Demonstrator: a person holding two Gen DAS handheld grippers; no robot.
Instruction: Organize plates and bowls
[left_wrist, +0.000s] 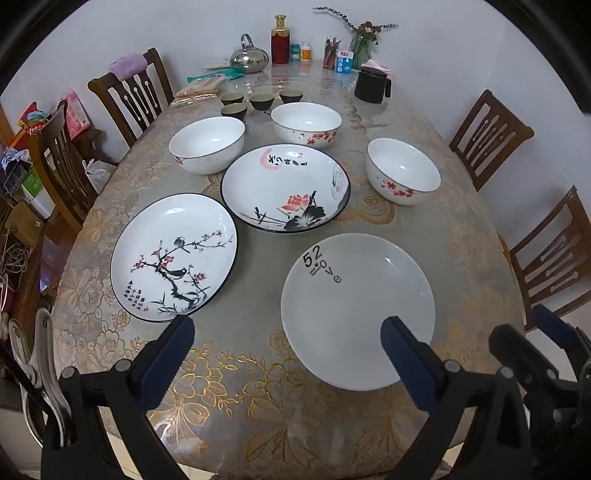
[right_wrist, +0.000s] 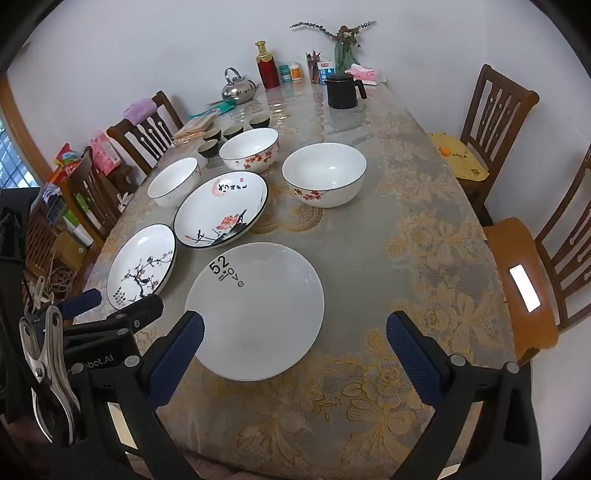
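The plain white plate (left_wrist: 357, 314) printed with "52 love" lies nearest on the desk (left_wrist: 258, 406), just ahead of both tools; like the rest it looks glazed ceramic, so I judge it stiff, fairly heavy, slick and quick to chip if knocked against another piece. Flat as it sits, the only hold is the raised rim, best pinched at the near edge with one pad above and one slipped beneath. To its left lies the bird-and-blossom plate (left_wrist: 173, 258), and behind and between them the deeper lotus plate (left_wrist: 285, 187), each dark-rimmed and apart from its neighbours. Farther back stand three white bowls with red blossoms: left bowl (left_wrist: 207, 144), middle bowl (left_wrist: 306, 123), right bowl (left_wrist: 403, 170); their upright walls offer an easier pinch over the lip. Four small dark cups (left_wrist: 261, 101) sit beyond them. The left gripper (left_wrist: 288, 343) and right gripper (right_wrist: 295, 336) both hover with jaws spread wide and holding nothing
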